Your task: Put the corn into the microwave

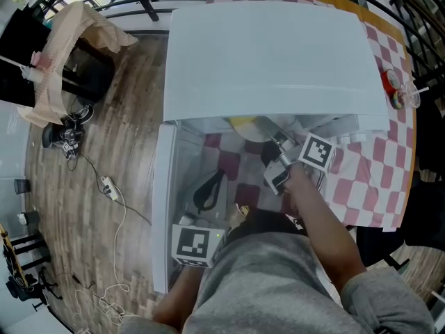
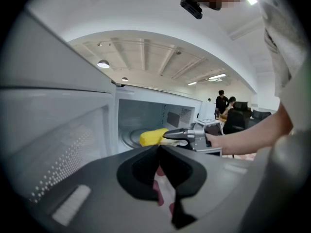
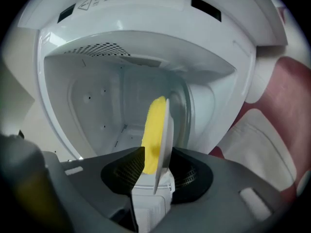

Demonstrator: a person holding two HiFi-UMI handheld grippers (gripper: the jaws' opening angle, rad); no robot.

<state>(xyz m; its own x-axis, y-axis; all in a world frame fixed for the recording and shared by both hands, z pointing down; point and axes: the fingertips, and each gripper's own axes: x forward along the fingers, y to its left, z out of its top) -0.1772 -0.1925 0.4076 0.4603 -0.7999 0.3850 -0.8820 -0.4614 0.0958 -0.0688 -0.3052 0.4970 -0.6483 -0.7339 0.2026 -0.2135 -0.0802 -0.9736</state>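
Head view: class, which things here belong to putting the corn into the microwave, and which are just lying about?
Belong to the job:
corn
microwave
open door
right tool

Just lying about:
floor cables
beige cloth
checked tablecloth

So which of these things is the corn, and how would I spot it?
Find the big white microwave on the red-and-white checked tablecloth, its door swung open. Look inside: the corn is in there, at the tips of the right hand-held gripper. It is the only bright yellow thing in that white box.
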